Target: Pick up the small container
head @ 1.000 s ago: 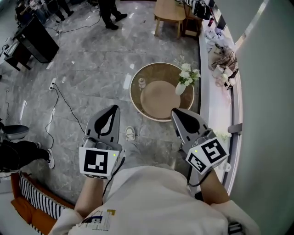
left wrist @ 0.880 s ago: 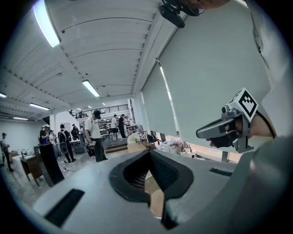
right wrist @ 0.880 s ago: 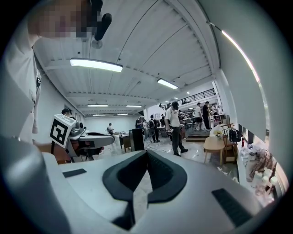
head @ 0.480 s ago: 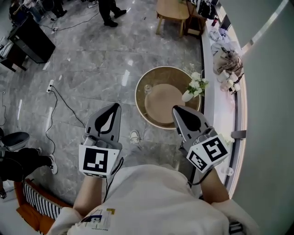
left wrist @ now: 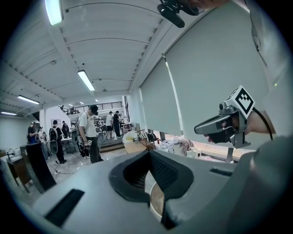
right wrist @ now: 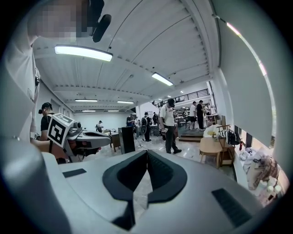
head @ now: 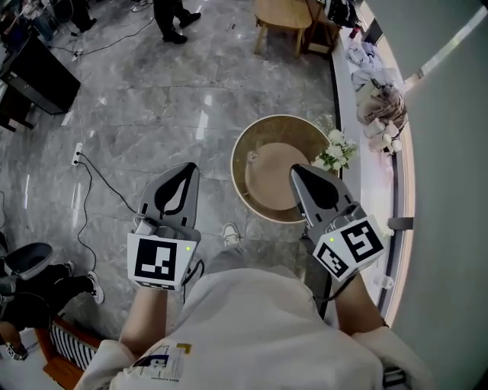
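A small clear container [head: 252,158] stands near the left rim of a round wooden table [head: 252,190], low in front of me. A white vase of flowers [head: 335,153] sits on the table's right side. My left gripper [head: 187,167] hangs over the floor left of the table, jaws shut and holding nothing. My right gripper [head: 296,171] is shut and empty too, its tip over the table's near right part. In the left gripper view the shut jaws [left wrist: 149,153] point past the table rim [left wrist: 155,201]. The right gripper view shows its jaws [right wrist: 147,153] closed.
A long white window ledge [head: 347,84] with cloths and clutter runs along the right. A wooden stool [head: 280,17] stands beyond the table. A cable [head: 91,187] trails over the grey floor at left, and people [head: 169,15] stand farther off.
The table and container have come closer and shifted right in the head view. My right gripper's tip now overlaps the table. Both grippers stay shut.
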### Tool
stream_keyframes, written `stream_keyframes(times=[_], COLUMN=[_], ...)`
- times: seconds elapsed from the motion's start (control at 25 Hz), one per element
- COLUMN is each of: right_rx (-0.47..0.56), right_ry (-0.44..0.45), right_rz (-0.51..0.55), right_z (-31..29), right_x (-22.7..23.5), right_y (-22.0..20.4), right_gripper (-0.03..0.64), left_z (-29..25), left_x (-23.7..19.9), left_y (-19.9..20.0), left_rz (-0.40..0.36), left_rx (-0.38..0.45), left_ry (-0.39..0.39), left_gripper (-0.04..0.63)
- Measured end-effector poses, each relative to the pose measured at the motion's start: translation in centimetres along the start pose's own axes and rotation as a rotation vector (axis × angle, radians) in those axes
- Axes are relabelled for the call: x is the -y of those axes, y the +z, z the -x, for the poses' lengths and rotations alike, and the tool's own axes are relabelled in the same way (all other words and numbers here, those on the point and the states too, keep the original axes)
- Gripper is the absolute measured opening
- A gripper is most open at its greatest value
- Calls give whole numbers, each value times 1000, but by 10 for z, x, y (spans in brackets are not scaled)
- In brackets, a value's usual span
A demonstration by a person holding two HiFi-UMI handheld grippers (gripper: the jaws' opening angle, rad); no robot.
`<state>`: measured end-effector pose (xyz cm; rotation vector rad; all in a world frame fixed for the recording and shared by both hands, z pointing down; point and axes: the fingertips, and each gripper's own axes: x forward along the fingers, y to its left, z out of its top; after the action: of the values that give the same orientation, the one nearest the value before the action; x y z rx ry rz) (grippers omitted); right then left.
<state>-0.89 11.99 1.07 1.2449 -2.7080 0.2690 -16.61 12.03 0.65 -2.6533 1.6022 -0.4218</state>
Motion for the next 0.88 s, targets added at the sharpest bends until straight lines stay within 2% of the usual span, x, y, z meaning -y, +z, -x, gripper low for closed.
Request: stream_keyframes(times=[0.4,0.88], right_rx=[-37,-35], right_ry=[-48,-54], right_rz=[12,3], right_z=[-55,-44], right_x=[16,59], right_y=[3,0], right_gripper=[6,6], left_z=[-38,-68], left_x=[-57,-30], left_y=[-8,-10], left_rz=[3,5], left_rx=[-1,-36], left_ry=[-24,-14], left_gripper=[8,8])
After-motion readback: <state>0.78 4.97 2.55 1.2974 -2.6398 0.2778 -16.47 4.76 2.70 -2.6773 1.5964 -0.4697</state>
